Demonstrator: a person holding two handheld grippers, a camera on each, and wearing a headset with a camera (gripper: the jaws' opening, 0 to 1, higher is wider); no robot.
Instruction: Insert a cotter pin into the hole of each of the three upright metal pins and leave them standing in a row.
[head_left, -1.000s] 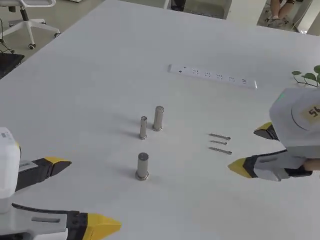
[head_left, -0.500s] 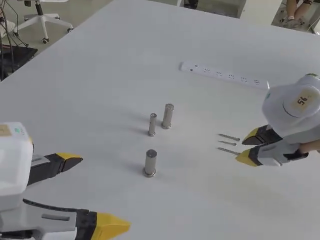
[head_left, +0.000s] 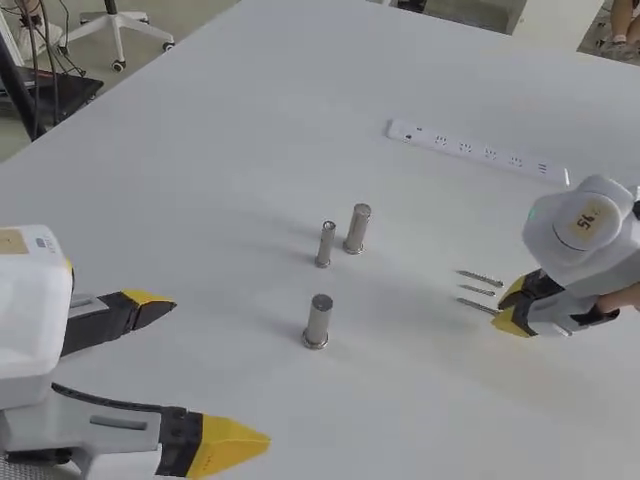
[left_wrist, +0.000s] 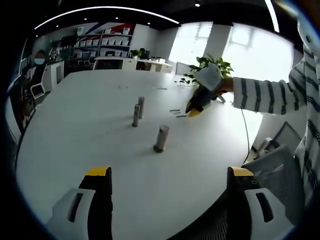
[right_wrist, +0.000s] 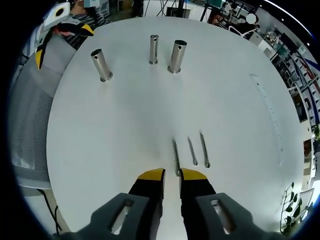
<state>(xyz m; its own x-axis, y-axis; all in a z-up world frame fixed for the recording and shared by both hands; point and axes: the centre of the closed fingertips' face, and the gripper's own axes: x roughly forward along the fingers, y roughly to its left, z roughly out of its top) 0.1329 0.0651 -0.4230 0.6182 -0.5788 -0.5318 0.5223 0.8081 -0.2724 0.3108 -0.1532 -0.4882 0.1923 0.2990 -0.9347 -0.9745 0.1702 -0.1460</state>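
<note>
- Head view showed three metal pins standing upright on the white worktop (head_left: 200, 150). A thin pin (head_left: 326, 244) and a thick pin (head_left: 357, 229) stood just beside each other. A third pin (head_left: 318, 321) stood apart from them, nearer the person.
- Three cotter pins lay flat and side by side on the worktop, to the right of the metal pins and well apart from them. These were the far cotter pin (head_left: 480, 278), the middle cotter pin (head_left: 479, 291) and the near cotter pin (head_left: 478, 306).
- The right gripper (head_left: 513, 307) was down at the worktop, at the right-hand ends of the cotter pins.
- In the right gripper view its fingers (right_wrist: 150, 176) were almost together, with only a narrow gap between the yellow tips. The end of the near cotter pin lay in that gap. The gap looked wider than the pin, so the fingers stood on either side of it rather than pressing on it.
- The left gripper (head_left: 200, 372) hung over the near left part of the worktop, well apart from the metal pins. In the left gripper view its fingers (left_wrist: 97, 175) were spread wide and held nothing.
- In the left gripper view a striped sleeve (left_wrist: 260, 95) reached in behind the right gripper, with a leafy plant (left_wrist: 210, 62) beyond it.
- A white power strip (head_left: 478, 155) lay on the worktop beyond the cotter pins.
</note>
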